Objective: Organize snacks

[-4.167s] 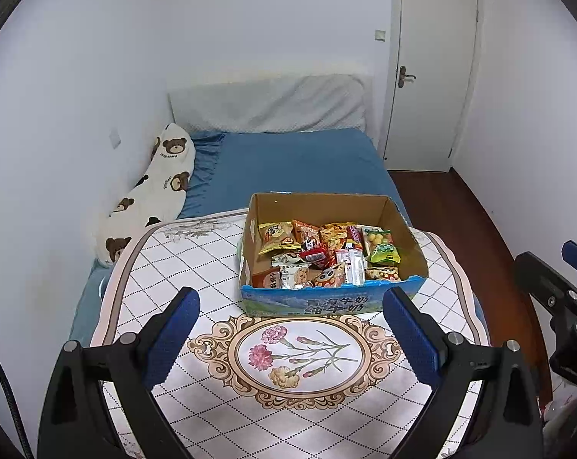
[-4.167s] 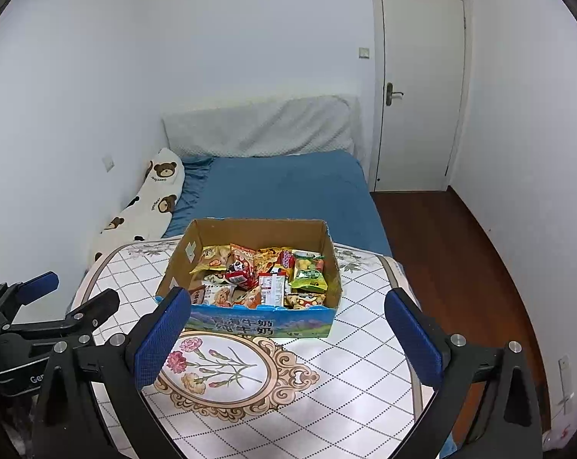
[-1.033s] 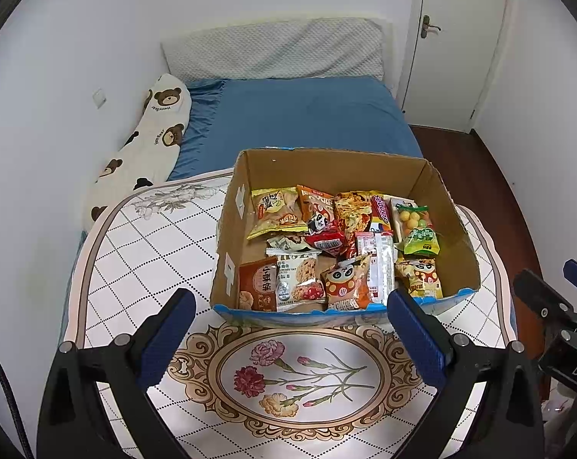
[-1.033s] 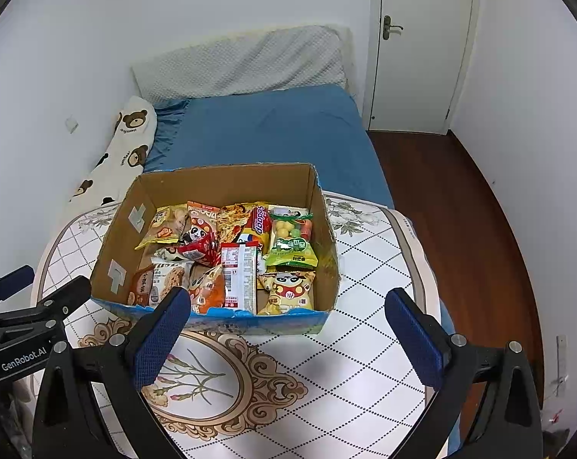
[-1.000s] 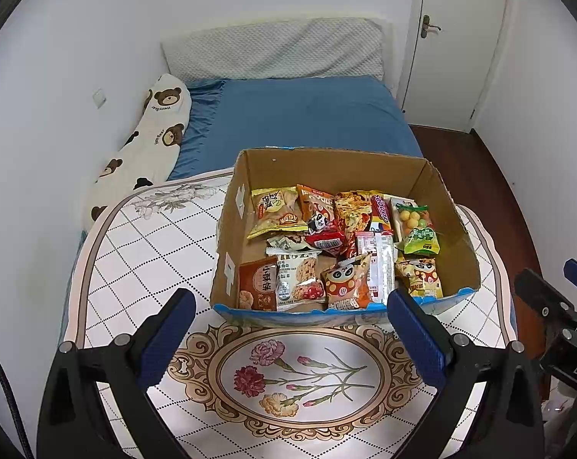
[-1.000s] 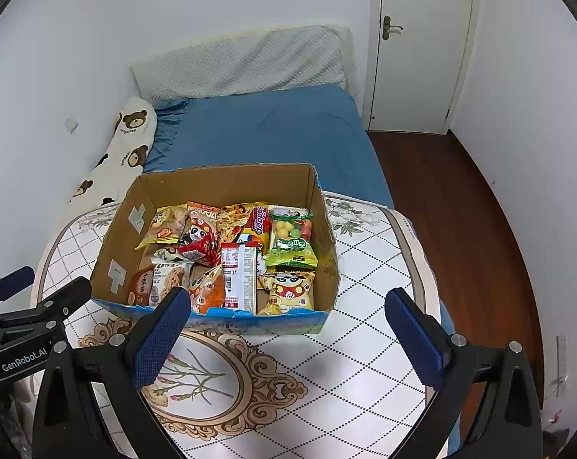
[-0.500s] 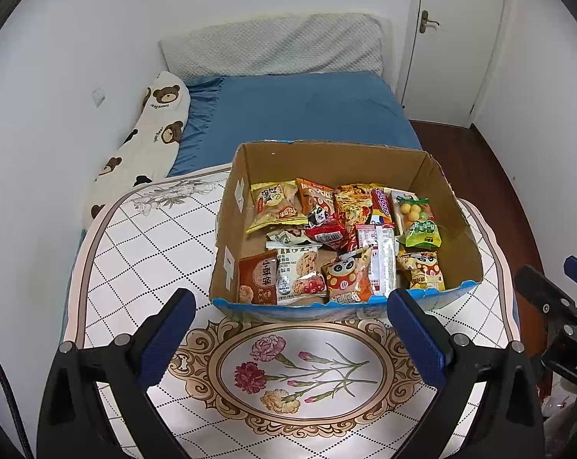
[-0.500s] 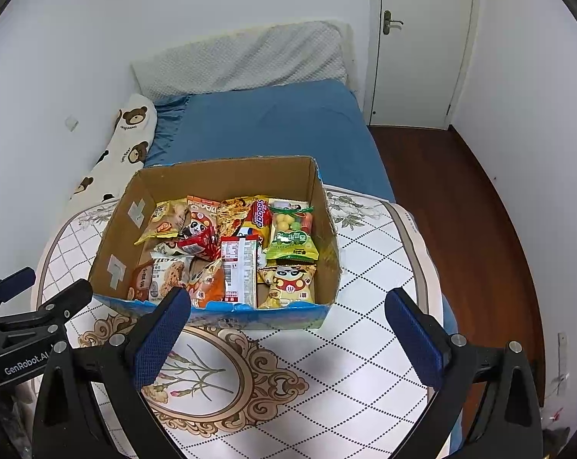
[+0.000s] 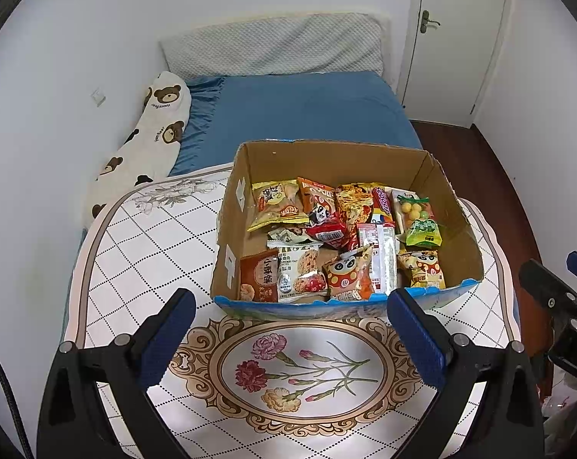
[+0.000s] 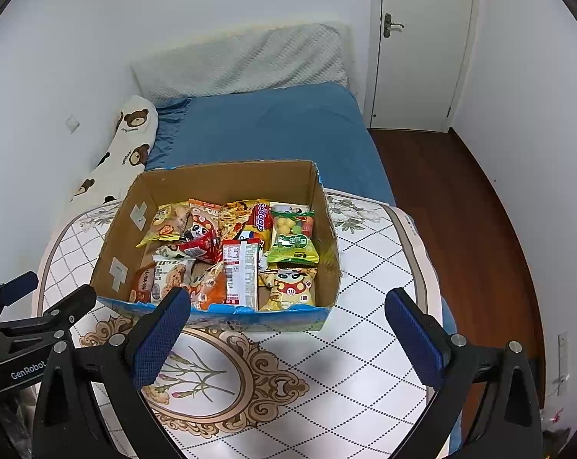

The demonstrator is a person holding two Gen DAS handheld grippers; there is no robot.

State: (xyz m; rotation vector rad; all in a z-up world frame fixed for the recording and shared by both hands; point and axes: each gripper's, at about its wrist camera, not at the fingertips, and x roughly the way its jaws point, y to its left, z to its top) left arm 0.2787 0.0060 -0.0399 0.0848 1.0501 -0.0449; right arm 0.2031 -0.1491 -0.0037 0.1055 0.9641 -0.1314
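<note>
Open cardboard box (image 9: 342, 160) of snack packets (image 9: 346, 244) sits at the far edge of the worktop (image 9: 143, 244), ahead of both grippers. Left gripper (image 9: 290, 338): jaws spread wide and released, nothing between them, hovering over the near floral medallion (image 9: 300, 371), just short of the box's blue front wall. Right gripper (image 10: 288, 338): jaws likewise released and empty, box ahead and slightly left. Blue bed (image 10: 273, 130) beyond the worktop.

Blue bed (image 9: 303, 111), bear-print pillow (image 9: 150, 130), white door (image 10: 422, 46), patterned tablecloth (image 9: 147, 237)
</note>
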